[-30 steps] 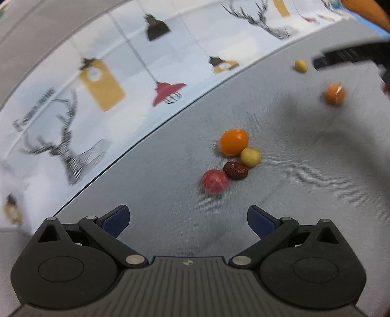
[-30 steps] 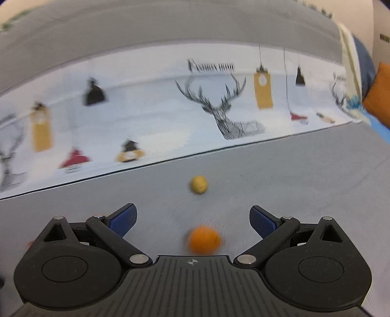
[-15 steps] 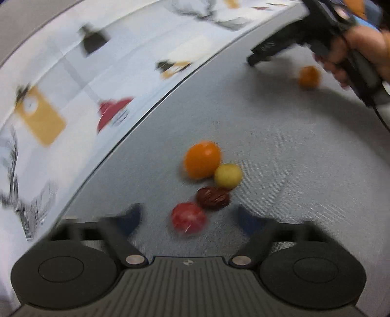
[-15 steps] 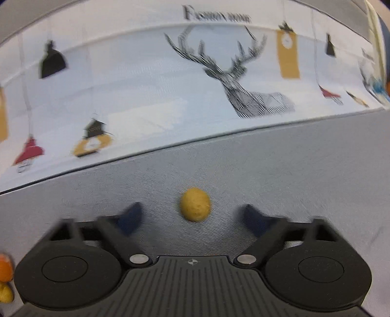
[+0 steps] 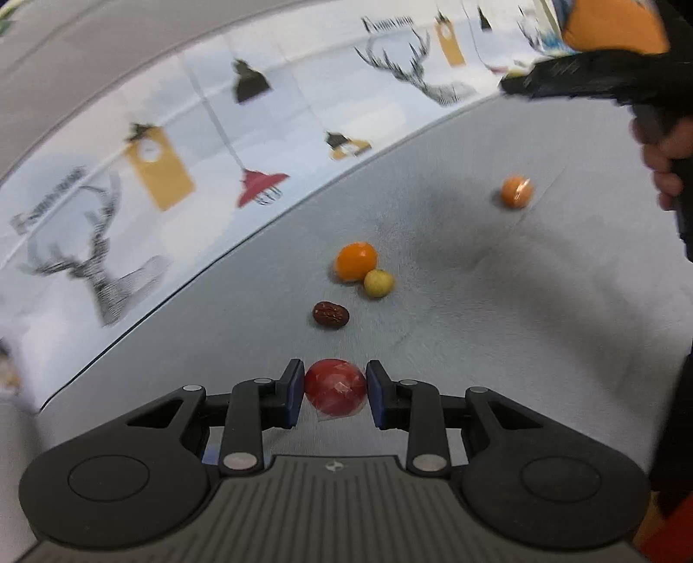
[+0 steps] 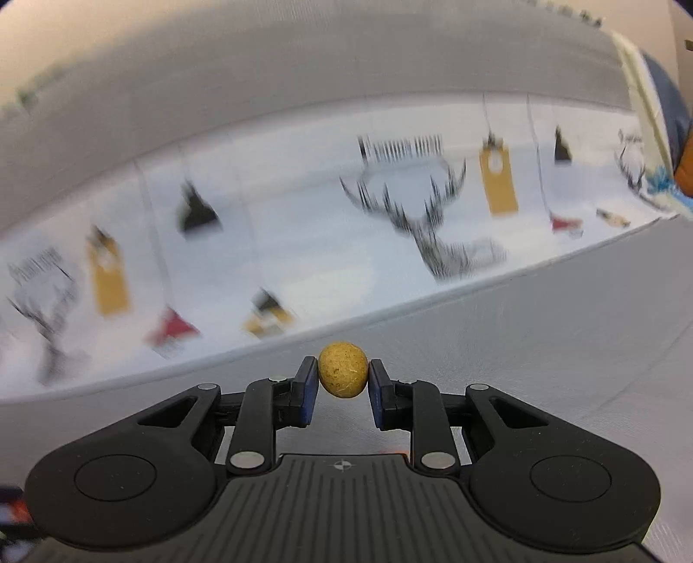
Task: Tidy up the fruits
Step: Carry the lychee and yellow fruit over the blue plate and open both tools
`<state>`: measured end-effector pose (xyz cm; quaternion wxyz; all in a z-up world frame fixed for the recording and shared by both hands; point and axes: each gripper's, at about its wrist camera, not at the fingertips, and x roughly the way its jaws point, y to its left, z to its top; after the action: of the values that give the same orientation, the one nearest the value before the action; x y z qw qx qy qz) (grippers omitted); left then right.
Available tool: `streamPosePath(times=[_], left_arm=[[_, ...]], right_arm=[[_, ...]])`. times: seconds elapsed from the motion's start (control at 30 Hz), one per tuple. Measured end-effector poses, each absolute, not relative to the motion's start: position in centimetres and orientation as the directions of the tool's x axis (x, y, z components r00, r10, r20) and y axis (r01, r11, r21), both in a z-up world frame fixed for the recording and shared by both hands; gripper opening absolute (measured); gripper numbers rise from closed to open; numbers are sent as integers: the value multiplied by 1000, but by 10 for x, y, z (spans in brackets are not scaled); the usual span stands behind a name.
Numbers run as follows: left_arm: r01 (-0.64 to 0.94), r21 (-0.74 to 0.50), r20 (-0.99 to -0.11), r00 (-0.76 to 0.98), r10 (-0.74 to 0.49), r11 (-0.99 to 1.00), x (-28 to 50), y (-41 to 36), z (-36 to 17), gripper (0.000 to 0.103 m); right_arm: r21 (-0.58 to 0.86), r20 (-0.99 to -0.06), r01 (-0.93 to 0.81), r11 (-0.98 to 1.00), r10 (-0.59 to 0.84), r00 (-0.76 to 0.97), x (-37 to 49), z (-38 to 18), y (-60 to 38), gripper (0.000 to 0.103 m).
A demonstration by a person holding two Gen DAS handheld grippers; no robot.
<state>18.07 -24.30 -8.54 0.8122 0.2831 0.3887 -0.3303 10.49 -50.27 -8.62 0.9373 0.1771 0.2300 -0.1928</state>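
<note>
My left gripper is shut on a round red fruit in clear wrap, low over the grey cloth. Ahead of it lie a dark red date, an orange and a small yellow fruit touching the orange. A second small orange lies apart at the far right. My right gripper is shut on a small yellow-brown round fruit. The right gripper also shows as a black tool in a hand in the left wrist view.
The grey cloth surface ends at a white printed cloth with deer and lamps along the back. An orange cushion sits at the far right corner.
Both grippers went from open to shut: the left closed on the red fruit and drew it away from the date, the right closed on the yellow-brown fruit.
</note>
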Motion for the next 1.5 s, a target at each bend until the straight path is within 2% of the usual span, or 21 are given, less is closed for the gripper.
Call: streamPosePath(times=[0.17, 0.27, 0.43, 0.67, 0.77, 1.03, 1.5], left_arm=[[692, 182, -791, 525, -314, 699, 135, -206, -35, 34], [653, 175, -778, 550, -303, 737, 104, -182, -12, 34], [589, 144, -783, 559, -272, 795, 59, -139, 7, 34], [486, 100, -806, 551, -215, 868, 6, -78, -1, 34], [443, 79, -808, 553, -202, 893, -11, -55, -3, 34], [369, 59, -783, 593, -186, 928, -34, -23, 5, 34], [321, 41, -779, 603, -171, 946, -34, -14, 5, 34]], right_arm=[[266, -261, 377, 887, -310, 914, 36, 1, -456, 26], [250, -215, 323, 913, -273, 938, 5, 24, -423, 26], [257, -292, 198, 946, -119, 949, -33, 21, -360, 26], [217, -465, 62, 974, 48, 884, -79, -16, -259, 26], [200, -508, -2, 980, 105, 855, -100, -22, -218, 26], [109, -538, -147, 983, 183, 823, -125, -22, -162, 26], [76, -564, -148, 986, 165, 809, -121, -19, -155, 26]])
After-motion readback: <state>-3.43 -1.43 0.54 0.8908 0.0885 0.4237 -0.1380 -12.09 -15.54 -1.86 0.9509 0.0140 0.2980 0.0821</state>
